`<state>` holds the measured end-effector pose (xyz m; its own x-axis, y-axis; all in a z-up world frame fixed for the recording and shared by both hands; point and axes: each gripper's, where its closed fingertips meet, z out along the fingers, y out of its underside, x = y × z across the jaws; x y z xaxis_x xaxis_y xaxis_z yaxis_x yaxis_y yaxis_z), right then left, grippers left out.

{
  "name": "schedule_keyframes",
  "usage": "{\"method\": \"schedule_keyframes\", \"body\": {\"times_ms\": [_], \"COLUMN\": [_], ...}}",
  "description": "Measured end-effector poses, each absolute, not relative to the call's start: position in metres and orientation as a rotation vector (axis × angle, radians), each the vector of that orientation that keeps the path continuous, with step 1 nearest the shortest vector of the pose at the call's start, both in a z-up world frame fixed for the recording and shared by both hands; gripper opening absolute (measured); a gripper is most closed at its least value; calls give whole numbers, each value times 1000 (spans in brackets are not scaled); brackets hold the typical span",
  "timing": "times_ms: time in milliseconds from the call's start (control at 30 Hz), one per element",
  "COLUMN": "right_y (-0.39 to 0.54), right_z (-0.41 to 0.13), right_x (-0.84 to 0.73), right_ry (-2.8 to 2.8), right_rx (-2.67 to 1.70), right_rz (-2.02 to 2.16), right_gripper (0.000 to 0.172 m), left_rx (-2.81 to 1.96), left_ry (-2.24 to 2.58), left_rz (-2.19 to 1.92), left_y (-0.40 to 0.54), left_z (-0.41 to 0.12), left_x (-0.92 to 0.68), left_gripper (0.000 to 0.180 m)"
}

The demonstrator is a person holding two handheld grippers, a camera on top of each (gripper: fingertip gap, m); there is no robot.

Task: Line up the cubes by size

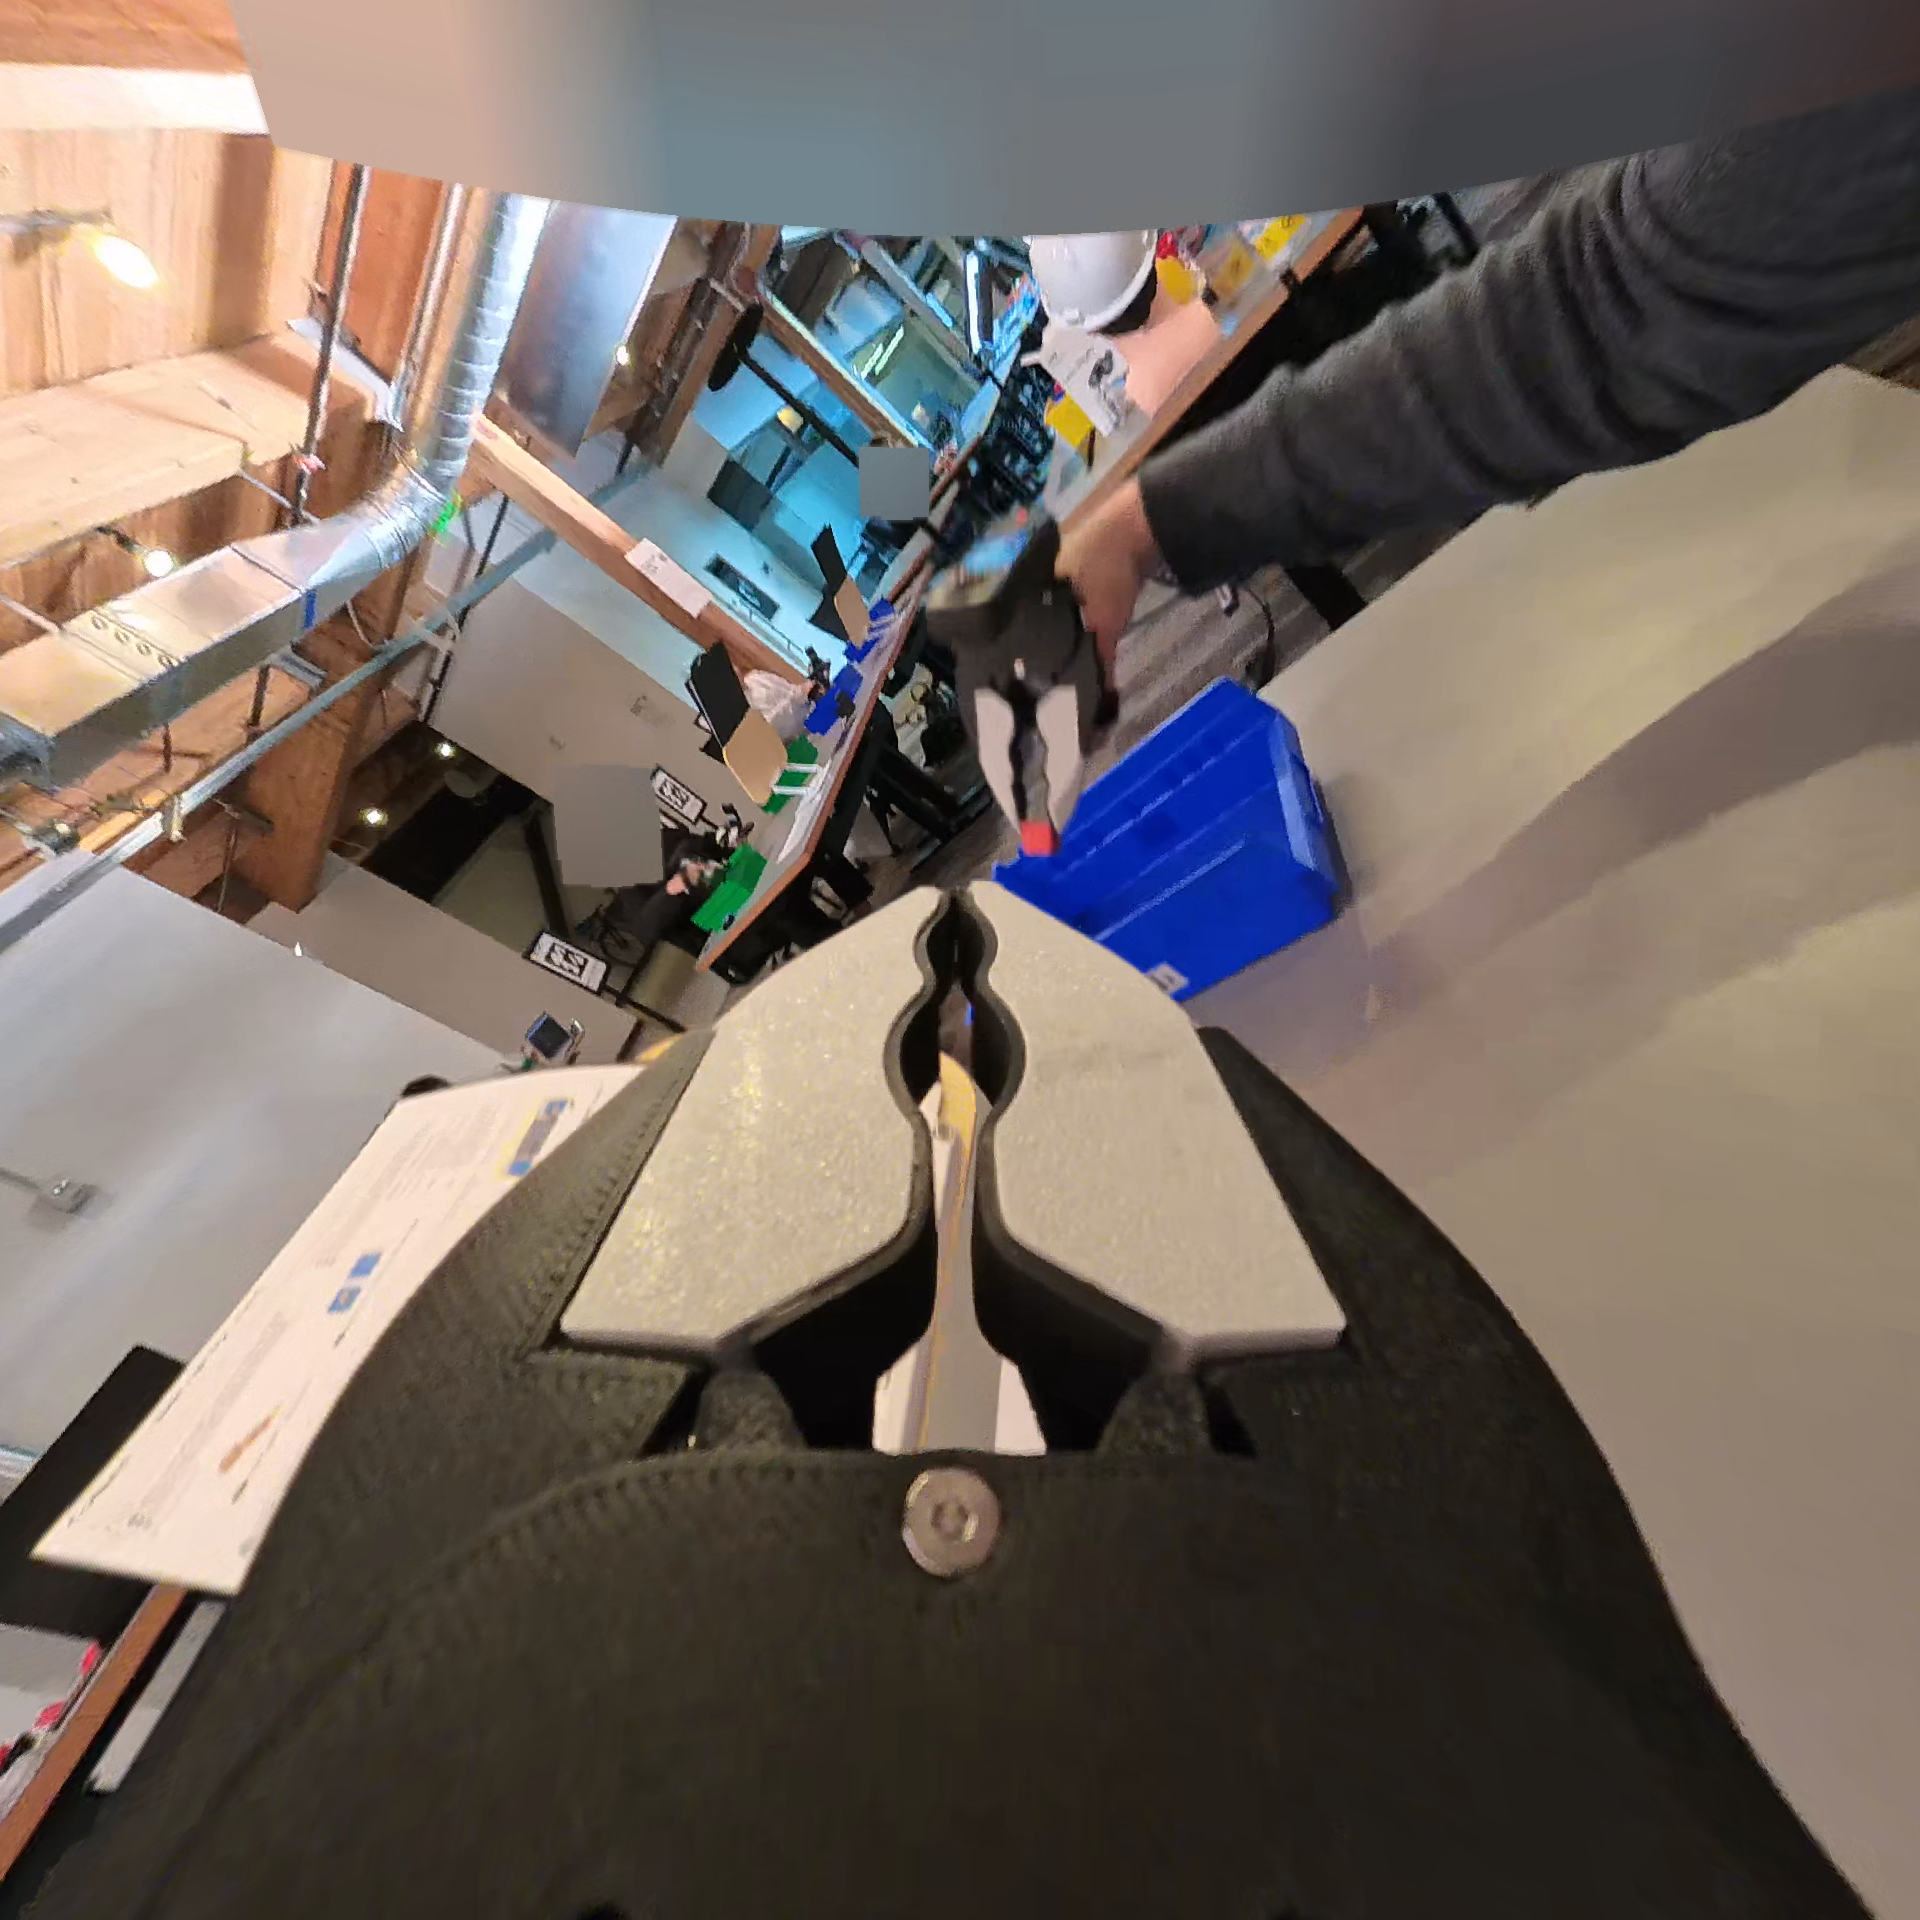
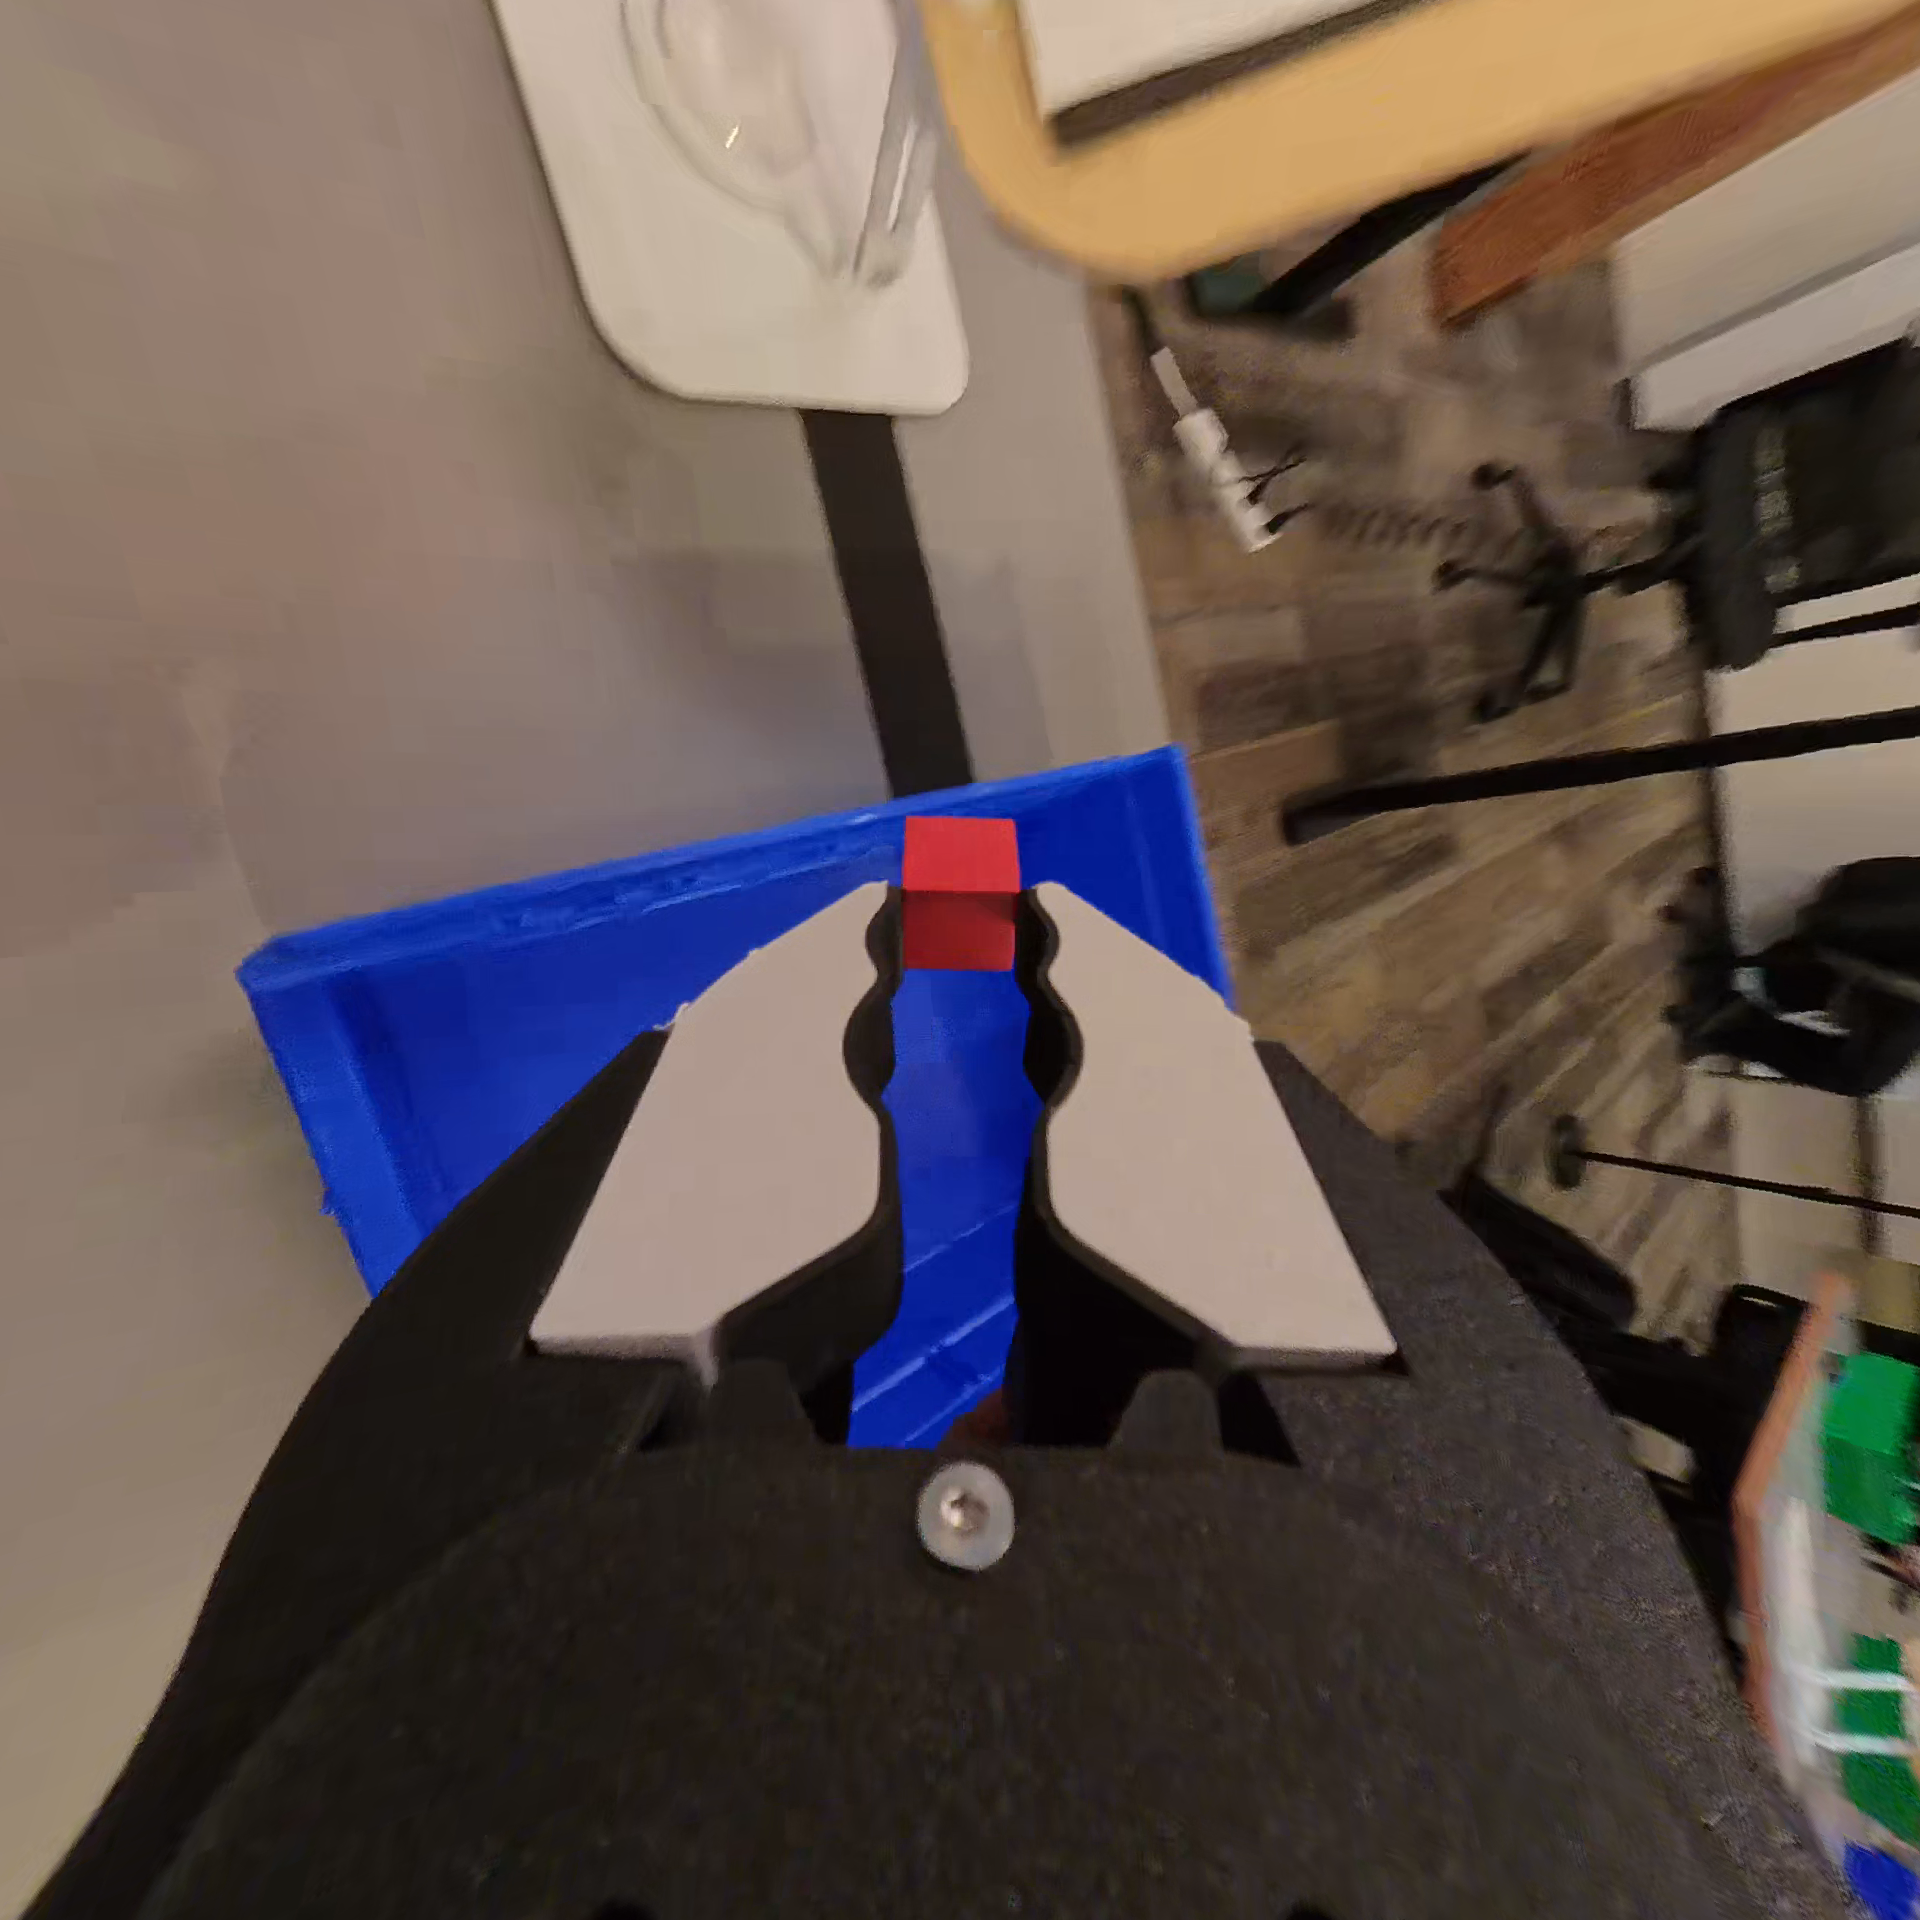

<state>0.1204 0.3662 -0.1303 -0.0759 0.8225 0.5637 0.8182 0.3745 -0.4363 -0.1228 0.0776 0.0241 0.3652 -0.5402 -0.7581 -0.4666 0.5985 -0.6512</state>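
Observation:
My right gripper [image 2: 958,896] is shut on a small red cube [image 2: 958,883], with both pads pressed on its sides. It holds the cube above an open blue bin [image 2: 520,997] on the grey table [image 2: 312,520]. The left wrist view shows the same gripper [image 1: 1023,821] farther off, with the red cube [image 1: 1037,836] at its tips beside the blue bin [image 1: 1195,831]. My left gripper [image 1: 956,904] is shut, its fingertips meet, and it is raised and tilted towards the room. No other cubes are in view.
A person's sleeve [image 1: 1455,395] reaches down to the right gripper. A white tray with clear glassware [image 2: 769,260] lies beyond the bin. A wooden chair edge [image 2: 1247,156] is at the upper right. A printed sheet [image 1: 312,1299] lies at the left. Some 40 cm of space lies between my two pairs of fingers.

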Motion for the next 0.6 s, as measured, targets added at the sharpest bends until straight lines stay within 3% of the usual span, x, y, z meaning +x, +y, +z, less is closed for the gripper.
{"method": "schedule_keyframes", "body": {"times_ms": [333,600], "right_y": [393,394], "right_z": [-246,-282], "right_x": [131,126], "right_ry": [-2214,-2332], "right_rx": [-1661,-1710], "right_rz": [50,64], "right_gripper": [20,20], "left_rx": [-870,-878], "left_ry": [1263,1242], "left_rz": [-220,-248], "left_y": [66,71], "left_z": [40,41], "left_x": [-87,-92], "left_gripper": [0,0]}}
